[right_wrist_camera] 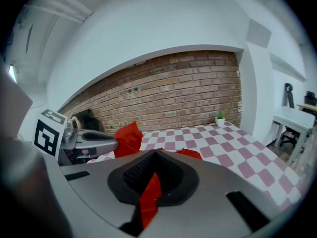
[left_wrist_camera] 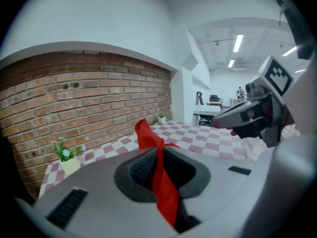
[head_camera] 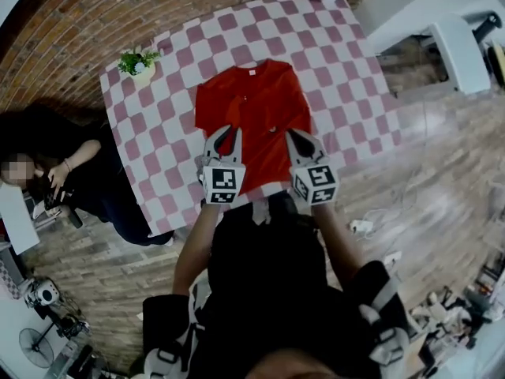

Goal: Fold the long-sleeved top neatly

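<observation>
Item: red long-sleeved top (head_camera: pixel 264 101), spread on the pink-checked table (head_camera: pixel 355 85), white neck label (head_camera: pixel 252 73) too small to read. I see the left gripper (head_camera: pixel 223 135) and right gripper (head_camera: pixel 302 137) each pinching its near edge.

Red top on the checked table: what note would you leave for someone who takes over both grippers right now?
Left gripper: shut on the red top, pinching its near edge.
Right gripper: shut on the same near edge, further to the right.
Where: the top lies on the checked table, with its collar at the far end and the near edge raised by both grippers.
Done: the top is spread out. No long sleeves stick out sideways, so they seem to be folded in.
Left: probably carry the near edge over toward the collar, lay it down, let go and tidy the fold.
</observation>
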Motion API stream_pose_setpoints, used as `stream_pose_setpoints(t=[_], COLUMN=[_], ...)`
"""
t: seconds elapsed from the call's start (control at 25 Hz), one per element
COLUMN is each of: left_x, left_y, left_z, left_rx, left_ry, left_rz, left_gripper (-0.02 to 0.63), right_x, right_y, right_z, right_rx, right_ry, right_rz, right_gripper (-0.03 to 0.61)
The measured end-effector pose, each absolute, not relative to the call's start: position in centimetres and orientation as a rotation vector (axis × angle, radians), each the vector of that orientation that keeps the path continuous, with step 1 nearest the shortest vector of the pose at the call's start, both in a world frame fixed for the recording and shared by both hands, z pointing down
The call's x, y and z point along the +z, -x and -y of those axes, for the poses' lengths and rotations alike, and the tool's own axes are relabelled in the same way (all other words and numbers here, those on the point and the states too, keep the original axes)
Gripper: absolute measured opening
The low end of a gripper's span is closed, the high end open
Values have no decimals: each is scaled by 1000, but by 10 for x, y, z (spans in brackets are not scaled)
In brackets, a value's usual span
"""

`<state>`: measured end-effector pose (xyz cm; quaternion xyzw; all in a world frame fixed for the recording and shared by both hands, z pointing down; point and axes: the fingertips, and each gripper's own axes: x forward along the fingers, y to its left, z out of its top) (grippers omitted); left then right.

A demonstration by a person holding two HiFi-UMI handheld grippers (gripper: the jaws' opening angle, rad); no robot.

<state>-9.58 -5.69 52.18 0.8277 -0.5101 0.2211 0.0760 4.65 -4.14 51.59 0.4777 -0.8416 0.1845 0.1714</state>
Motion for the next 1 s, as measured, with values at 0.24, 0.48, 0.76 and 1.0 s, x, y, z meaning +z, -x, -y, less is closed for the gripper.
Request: stream_pose_setpoints(t=[0.24,0.48,0.76,1.0], left_x=[553,611,651,663], left_y=[16,-39,-68,-84], left_z=[39,15,2,-13], left_rx=[731,820,894,881], left_ry=[-2528,-2516,-2471,-2443], left_rz=[1393,1244,1185,1120], left_gripper=[40,40,41,80], right_x=[521,527,535,540], right_y=[-102,-135,-158,-168], right_z=[36,29,29,28], right_rx=[551,573,577,581], right_ry=[-1420,-1437,-1428,-1386], right_rz=[2367,2353,2356,2366], right_gripper=[9,9,9,9])
